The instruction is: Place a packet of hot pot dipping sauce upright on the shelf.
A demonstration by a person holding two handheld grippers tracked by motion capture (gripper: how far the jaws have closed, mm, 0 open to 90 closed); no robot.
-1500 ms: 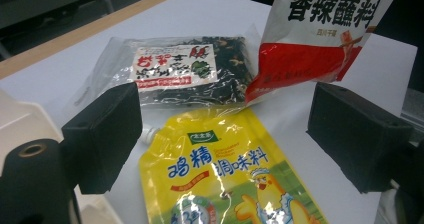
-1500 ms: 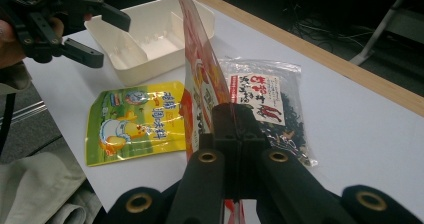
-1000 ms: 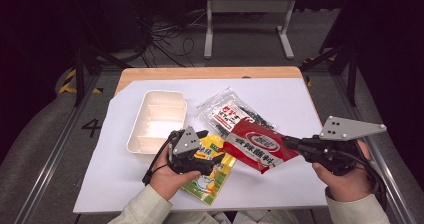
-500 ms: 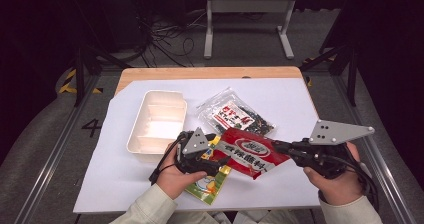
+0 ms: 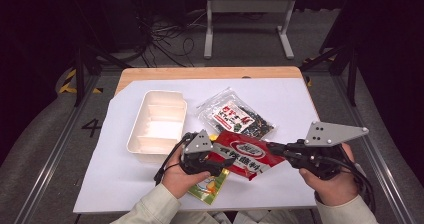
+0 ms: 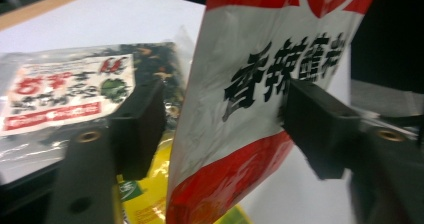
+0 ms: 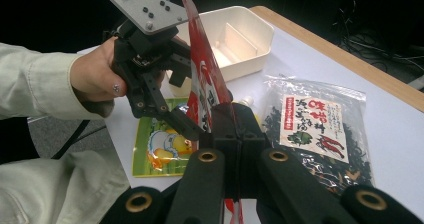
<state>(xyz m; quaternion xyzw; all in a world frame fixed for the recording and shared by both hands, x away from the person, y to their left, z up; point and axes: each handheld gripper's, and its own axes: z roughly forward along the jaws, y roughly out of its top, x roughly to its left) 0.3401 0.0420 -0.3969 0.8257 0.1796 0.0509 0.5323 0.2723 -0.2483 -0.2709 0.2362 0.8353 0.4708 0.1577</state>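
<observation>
Red-and-white packet: your red-and-white packet (image 5: 243,153) hangs above the white sheet (image 5: 300,104) between your two grippers, edge-on in the right gripper view and broadside in the left gripper view.
Right gripper: your right gripper (image 7: 233,115) has its jaws pressed together on one end of the packet, so you hold it pinched there.
Left gripper: your left gripper (image 6: 223,115) has its jaws apart, one on each side of the packet; they have just been closing in on it.
Left contact: the far pad (image 6: 320,121) sits against the printed face by the black characters; the near pad (image 6: 140,124) stands clear of the packet, with a gap showing.
Left hand: your left hand (image 5: 181,176) carries that gripper low over the yellow-green packet (image 5: 209,185), which lies flat on the sheet just under the red one.
Seaweed bag: the clear bag of dark flakes (image 5: 235,118) lies flat beyond the red packet, near it; whether the two touch you cannot tell.
Tray: the cream divided tray (image 5: 159,127) sits on the sheet beside your left gripper, apart from the held packet.
</observation>
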